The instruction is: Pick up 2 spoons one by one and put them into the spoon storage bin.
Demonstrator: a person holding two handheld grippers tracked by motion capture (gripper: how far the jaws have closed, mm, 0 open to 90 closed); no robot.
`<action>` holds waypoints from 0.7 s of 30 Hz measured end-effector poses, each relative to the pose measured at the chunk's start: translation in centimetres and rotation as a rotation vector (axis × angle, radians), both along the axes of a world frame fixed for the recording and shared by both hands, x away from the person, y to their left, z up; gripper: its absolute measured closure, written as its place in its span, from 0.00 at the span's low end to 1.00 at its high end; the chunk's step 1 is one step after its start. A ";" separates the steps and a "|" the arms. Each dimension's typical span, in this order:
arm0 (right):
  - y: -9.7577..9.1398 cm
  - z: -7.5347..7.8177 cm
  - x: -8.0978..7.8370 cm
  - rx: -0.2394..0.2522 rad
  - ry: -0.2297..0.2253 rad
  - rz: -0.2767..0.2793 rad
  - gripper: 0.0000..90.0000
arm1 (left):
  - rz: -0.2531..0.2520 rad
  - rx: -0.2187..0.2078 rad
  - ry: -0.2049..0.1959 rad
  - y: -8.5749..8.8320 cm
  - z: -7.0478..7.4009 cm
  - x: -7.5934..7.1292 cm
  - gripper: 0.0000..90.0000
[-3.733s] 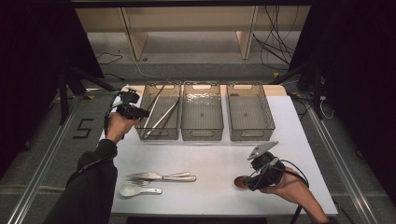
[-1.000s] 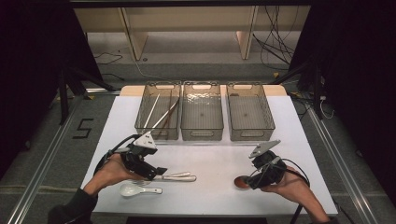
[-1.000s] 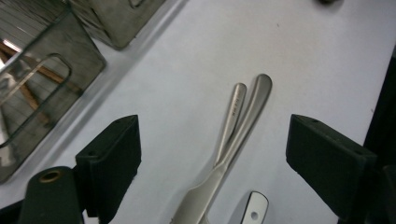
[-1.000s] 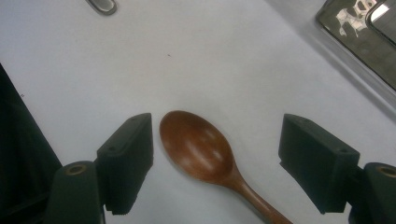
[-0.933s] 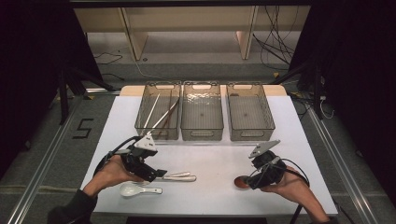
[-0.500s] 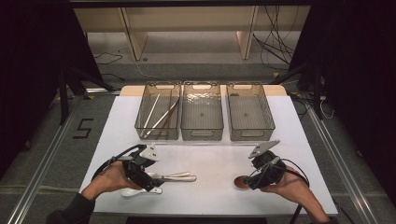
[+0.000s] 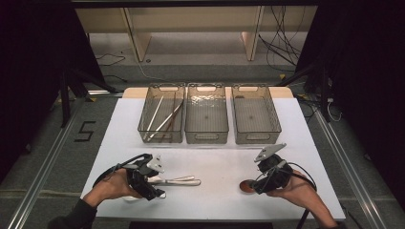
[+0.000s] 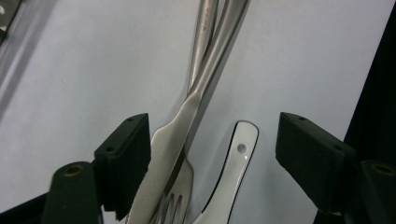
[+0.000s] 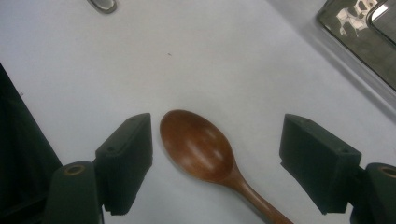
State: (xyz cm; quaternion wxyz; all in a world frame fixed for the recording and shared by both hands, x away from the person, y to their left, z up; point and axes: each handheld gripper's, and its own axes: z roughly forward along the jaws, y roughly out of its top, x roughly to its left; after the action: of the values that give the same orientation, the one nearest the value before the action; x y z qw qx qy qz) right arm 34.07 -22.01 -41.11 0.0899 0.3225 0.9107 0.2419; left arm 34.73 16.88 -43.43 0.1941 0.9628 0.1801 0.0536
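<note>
Left gripper (image 8: 212, 154) is down over the cutlery pile at the near-left of the table (image 7: 224, 157). Between its jaws: a steel knife (image 8: 175, 140) lying over a fork (image 8: 180, 198), plus the handle of a white spoon (image 8: 233, 172), hole near its tip. Jaws have just been closing, but the pads aren't pressing on anything yet, so nothing is gripped. The knife sits right against the left-hand jaw in the left gripper view; I can't tell if it actually touches. The white spoon is well clear of the other jaw.

Handling, my read: the steel pieces are stiff, thin, smooth and flat on the table, so probably slippery and hard to get under. Stacked handles mean a squeeze here may pick up two or three items or skew them. Best bet is across a handle where it rides up over the other piece. The white spoon looks ceramic or melamine: rigid, maybe chippable, so set it down gently.

Right gripper (image 9: 217, 154) is also spread wide, resting over a brown wooden spoon (image 9: 198, 147) at the near-right. The bowl sits between the jaws, untouched. It is light and grippy, so take it at the neck.

Beyond: three clear bins (image 7: 207, 114) in a row at the far side, with chopsticks (image 7: 160, 119) in the left one.
</note>
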 end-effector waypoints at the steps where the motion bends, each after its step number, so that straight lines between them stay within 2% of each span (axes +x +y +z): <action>1: 0.0 0.0 0.0 0.000 0.000 0.003 0.30 | 0.000 0.006 0.005 0.0 -0.2 -0.1 0.33; 3: 0.1 0.1 0.0 -0.002 0.000 0.002 0.30 | -0.019 0.036 0.006 0.1 -0.4 -0.2 0.37; 6: 0.3 0.0 0.0 -0.005 -0.003 0.010 0.30 | -0.034 0.058 0.025 0.1 -0.6 -0.3 0.43; 8: 0.3 0.0 0.0 -0.006 -0.003 0.011 0.30 | -0.040 0.070 0.032 0.1 -0.6 -0.4 0.46; 10: 0.2 0.0 0.0 -0.006 -0.003 0.010 0.30 | -0.042 0.063 0.045 0.1 -0.7 -0.5 0.49; 12: 0.2 0.0 0.0 -0.006 -0.003 0.009 0.30 | -0.046 0.081 0.060 0.1 -0.9 -0.6 0.50; 15: 0.2 0.0 0.0 -0.005 -0.003 0.009 0.30 | -0.066 0.132 0.072 0.1 -1.2 -0.5 0.53; 18: 0.2 0.0 0.0 -0.006 -0.001 0.012 0.30 | -0.067 0.153 0.086 0.3 -1.6 -0.5 0.57; 21: 0.2 0.0 0.0 -0.007 0.000 0.012 0.30 | -0.066 0.156 0.097 0.4 -1.9 -0.5 0.60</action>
State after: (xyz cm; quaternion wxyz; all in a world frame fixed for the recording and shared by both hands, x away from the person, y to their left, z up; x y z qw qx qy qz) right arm 34.06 -21.78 -41.12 0.0895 0.3166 0.9135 0.2393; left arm 34.26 17.28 -45.32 0.1111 0.9819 0.1526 0.0144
